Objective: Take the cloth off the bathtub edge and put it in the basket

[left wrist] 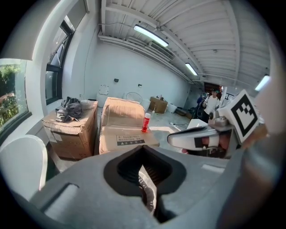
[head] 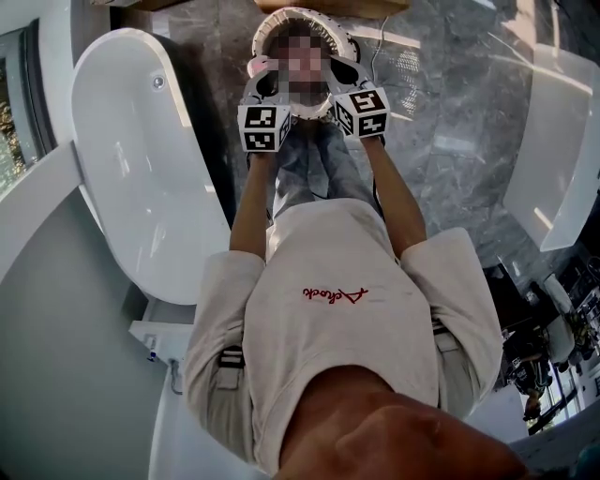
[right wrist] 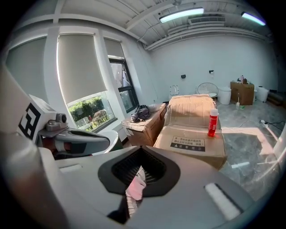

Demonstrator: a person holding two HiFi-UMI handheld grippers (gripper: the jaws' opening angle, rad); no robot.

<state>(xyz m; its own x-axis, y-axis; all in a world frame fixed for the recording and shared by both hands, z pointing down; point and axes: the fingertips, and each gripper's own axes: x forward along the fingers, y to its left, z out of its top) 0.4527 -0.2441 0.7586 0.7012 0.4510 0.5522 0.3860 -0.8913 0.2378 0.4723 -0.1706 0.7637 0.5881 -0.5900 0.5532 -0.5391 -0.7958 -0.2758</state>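
Cloth (right wrist: 135, 188) (pink where the right jaws pinch it) is clamped in both tongs, left gripper (head: 260, 94) and right gripper (head: 349, 80), at twelve o'clock by the white basket (head: 272, 22); the bathtub (head: 141, 187) lies at nine o'clock.

Most of the cloth (right wrist: 135, 188) is hiding between the right gripper's (right wrist: 128, 206) closed fingers (right wrist: 192, 201); at twelve o'clock, head view, blur is covering the basket's (head: 272, 19) inside.

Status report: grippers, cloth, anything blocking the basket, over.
Left gripper and right gripper both shut, each pinching cloth. Cloth off the bathtub, held at the basket. Nothing blocking.
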